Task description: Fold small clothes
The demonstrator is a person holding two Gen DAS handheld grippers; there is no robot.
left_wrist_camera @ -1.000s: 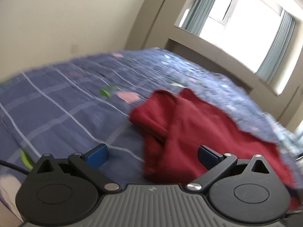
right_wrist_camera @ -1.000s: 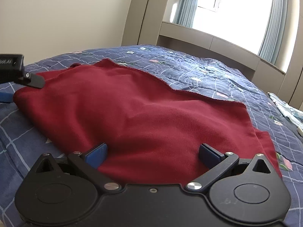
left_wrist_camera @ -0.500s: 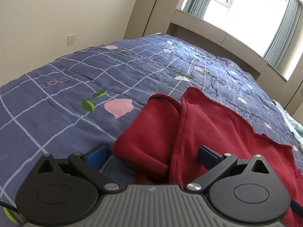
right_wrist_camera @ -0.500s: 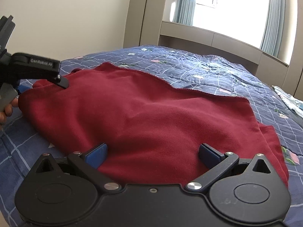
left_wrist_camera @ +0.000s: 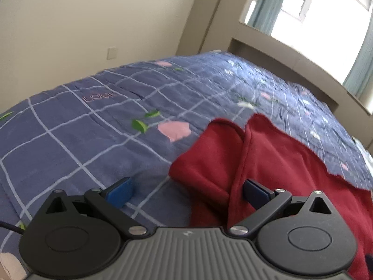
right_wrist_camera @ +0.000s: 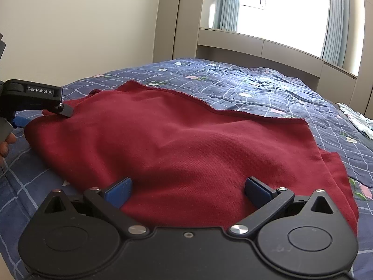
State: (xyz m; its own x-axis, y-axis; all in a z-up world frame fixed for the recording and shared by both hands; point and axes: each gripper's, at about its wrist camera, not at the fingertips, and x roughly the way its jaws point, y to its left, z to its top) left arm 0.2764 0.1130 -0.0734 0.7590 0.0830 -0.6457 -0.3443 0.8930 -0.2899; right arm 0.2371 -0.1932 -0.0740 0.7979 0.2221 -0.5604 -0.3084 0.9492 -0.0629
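A dark red garment (right_wrist_camera: 186, 144) lies spread across the blue checked bedspread (right_wrist_camera: 268, 88). My right gripper (right_wrist_camera: 187, 192) is open at the garment's near edge, with red cloth lying between its blue pads. My left gripper (left_wrist_camera: 187, 193) is open too. The garment's (left_wrist_camera: 275, 163) folded left end reaches between its fingers, close to the right-hand pad (left_wrist_camera: 256, 193). In the right wrist view the left gripper (right_wrist_camera: 43, 116) shows at the far left, one black fingertip (right_wrist_camera: 66, 112) over the garment's corner. A hand (right_wrist_camera: 5, 143) holds it.
The bedspread (left_wrist_camera: 93, 140) stretches left of the garment, flat, with flower and leaf prints. A pale patterned cloth (right_wrist_camera: 356, 121) lies at the bed's far right. A beige headboard ledge (right_wrist_camera: 268, 46) and window stand behind the bed, and a plain wall is at the left.
The left gripper has come in to the garment's left end, so the folded corner now lies between its fingers. The right gripper has barely moved. Both stay open.
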